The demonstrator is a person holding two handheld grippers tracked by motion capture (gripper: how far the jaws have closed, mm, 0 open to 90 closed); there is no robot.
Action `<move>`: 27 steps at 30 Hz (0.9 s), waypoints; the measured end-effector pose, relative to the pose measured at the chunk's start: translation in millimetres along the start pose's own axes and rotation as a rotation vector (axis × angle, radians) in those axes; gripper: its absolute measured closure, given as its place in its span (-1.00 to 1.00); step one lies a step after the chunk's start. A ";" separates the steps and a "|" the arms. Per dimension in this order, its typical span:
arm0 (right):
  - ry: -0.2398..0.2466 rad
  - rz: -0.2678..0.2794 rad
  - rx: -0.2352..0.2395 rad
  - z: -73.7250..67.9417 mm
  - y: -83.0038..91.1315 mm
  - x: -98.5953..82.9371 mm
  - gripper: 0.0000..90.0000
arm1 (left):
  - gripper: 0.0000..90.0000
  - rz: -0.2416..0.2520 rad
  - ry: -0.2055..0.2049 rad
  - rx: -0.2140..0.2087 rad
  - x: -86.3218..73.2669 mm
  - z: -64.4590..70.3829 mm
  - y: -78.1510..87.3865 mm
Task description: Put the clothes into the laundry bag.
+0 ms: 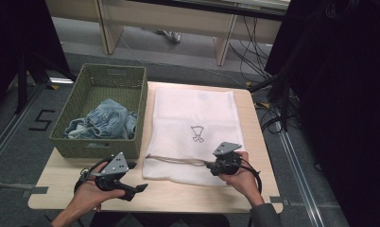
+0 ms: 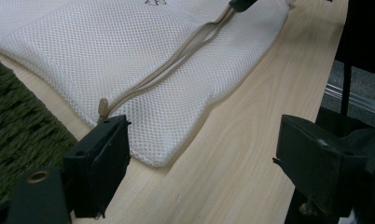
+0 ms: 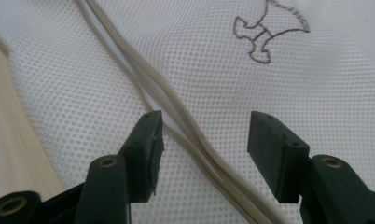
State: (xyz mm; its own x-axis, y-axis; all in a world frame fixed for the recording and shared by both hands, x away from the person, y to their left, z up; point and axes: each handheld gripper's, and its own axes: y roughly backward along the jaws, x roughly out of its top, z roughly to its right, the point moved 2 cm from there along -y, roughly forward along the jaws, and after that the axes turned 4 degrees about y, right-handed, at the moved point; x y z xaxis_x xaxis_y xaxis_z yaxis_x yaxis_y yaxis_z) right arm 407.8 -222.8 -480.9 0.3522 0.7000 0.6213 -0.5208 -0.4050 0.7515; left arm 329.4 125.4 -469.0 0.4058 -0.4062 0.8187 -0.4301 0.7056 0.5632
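Note:
A white mesh laundry bag (image 1: 193, 125) lies flat on the wooden table (image 1: 259, 142), with a small dark emblem (image 1: 197, 134) in its middle. Its beige drawstring (image 1: 176, 160) runs along the near edge, and the knotted cord end (image 2: 102, 106) lies close to my left gripper's jaw. My right gripper (image 1: 211, 166) rests over the bag's near edge, open, with the drawstring (image 3: 176, 107) passing between its jaws. My left gripper (image 1: 142, 187) is open just above the table, left of the bag's near corner (image 2: 160, 158).
A green woven basket (image 1: 103, 111) stands at the table's left with blue denim clothing (image 1: 105, 120) inside. Bare wood runs along the front edge (image 1: 178, 196). Dark equipment and cables crowd the floor at the right.

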 end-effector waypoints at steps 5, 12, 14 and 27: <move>0.056 -0.095 0.000 -7.1 -28.0 11.1 0.06 | -0.62 -0.003 0.009 -0.002 -0.4 0.0 0.3; 0.106 -0.118 -0.053 1.4 -47.1 18.3 0.23 | -0.62 -0.003 0.008 0.005 -0.1 0.2 0.2; 0.123 -0.112 -0.047 5.7 -50.6 21.1 0.39 | -0.62 0.002 0.006 0.001 0.0 0.4 0.1; 0.072 0.048 -0.075 20.5 -24.3 48.0 0.89 | -0.60 0.014 0.003 0.033 5.9 -7.8 9.4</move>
State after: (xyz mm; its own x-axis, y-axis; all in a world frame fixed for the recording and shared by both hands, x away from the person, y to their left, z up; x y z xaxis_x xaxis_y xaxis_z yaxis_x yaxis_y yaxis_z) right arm 453.3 -191.4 -464.8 0.2698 0.7224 0.6366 -0.5934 -0.3960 0.7008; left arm 334.0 134.1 -459.8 0.4021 -0.3949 0.8260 -0.4615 0.6917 0.5554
